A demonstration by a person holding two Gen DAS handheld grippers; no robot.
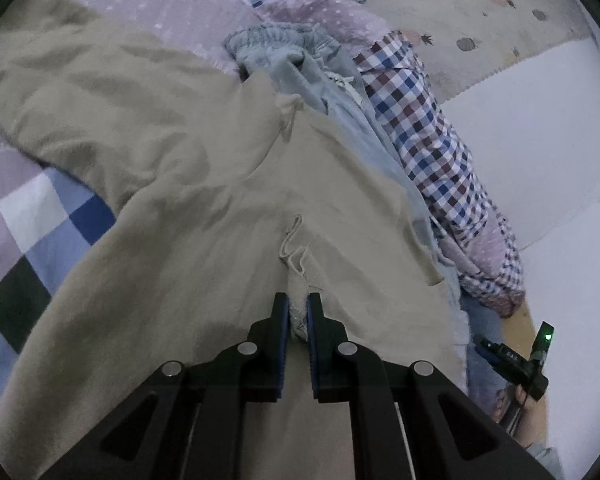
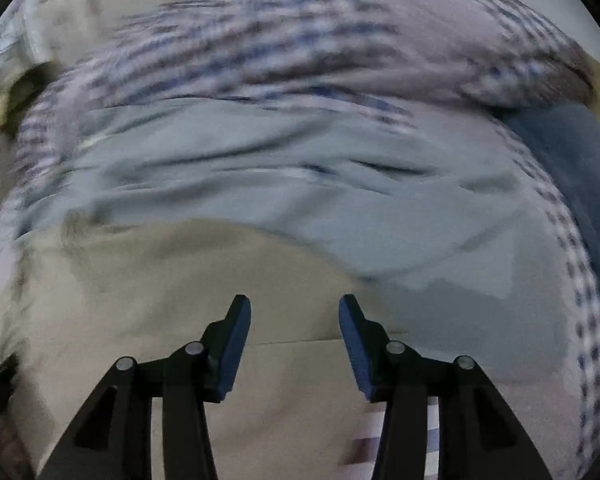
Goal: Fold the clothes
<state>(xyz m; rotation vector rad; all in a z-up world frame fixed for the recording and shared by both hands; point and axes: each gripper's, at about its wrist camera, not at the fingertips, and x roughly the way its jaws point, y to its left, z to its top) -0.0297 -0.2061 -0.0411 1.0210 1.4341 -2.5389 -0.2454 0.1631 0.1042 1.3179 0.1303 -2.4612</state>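
1. A patchwork bed cover (image 1: 40,216) of lilac, blue and white checked squares filled most of the left wrist view, with a pale floor (image 1: 540,152) beyond its edge.
2. A large beige cloth garment (image 1: 180,184) lay spread across the cover, wrinkled.
3. A pale blue-grey garment with a gathered waistband (image 1: 284,56) lay bunched just beside it, partly under the beige edge.
4. The left gripper (image 1: 298,312) had its blue-padded fingers pinching a raised fold of the beige garment.
5. The right gripper (image 2: 295,320) hovered over the beige cloth, fingers spread apart and holding nothing; its view was blurred.
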